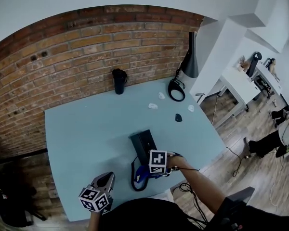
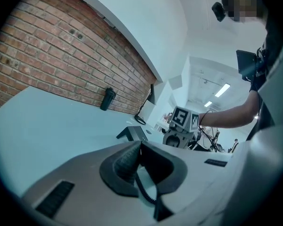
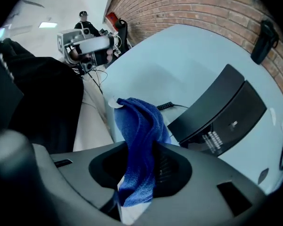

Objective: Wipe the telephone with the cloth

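right gripper [image 3: 148,149] is pinching the cloth [image 3: 139,126] beside the telephone [image 3: 217,112] at centre right; left gripper [image 2: 140,147] is sitting closed, empty. with nothing bracing it, the telephone may be sliding under the wipe.

The pale blue surface [image 1: 86,129] carried the black telephone [image 1: 143,145] near its front edge; a dark flask [image 1: 119,82], lamp base [image 1: 170,89] and small white bits [image 1: 153,106] sat towards the back.

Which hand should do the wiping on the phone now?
Right. The right hand-held gripper is shut on the blue cloth, close beside the black telephone. The left hand-held gripper is shut and empty, back by the table's near edge, farther from it.
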Demonstrator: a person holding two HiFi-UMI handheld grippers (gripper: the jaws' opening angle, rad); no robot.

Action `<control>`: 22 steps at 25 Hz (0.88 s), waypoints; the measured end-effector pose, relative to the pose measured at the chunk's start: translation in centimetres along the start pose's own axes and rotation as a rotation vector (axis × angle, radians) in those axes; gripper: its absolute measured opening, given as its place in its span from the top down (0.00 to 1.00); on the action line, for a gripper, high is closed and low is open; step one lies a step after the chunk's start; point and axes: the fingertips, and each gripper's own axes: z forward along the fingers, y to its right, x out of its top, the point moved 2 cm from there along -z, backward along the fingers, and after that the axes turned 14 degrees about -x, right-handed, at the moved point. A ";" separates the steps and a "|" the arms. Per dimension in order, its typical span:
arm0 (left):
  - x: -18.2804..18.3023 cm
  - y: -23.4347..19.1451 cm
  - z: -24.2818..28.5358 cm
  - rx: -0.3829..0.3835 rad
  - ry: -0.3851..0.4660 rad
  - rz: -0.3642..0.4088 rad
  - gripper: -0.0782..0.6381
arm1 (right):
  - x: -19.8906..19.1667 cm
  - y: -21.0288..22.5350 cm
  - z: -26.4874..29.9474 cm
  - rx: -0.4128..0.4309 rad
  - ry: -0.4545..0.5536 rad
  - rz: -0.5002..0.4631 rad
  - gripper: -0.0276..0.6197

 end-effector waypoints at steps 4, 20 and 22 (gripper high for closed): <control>0.1 -0.1 0.1 0.001 0.000 0.001 0.88 | 2.4 4.4 -4.9 -0.159 0.057 -0.028 0.76; -0.3 -1.2 -0.1 0.039 0.005 -0.040 0.88 | 11.5 15.2 -11.6 -1.286 0.488 -0.098 0.75; -0.3 -1.1 0.3 0.033 0.003 -0.048 0.88 | 10.0 15.7 -9.2 -1.195 0.436 -0.047 0.75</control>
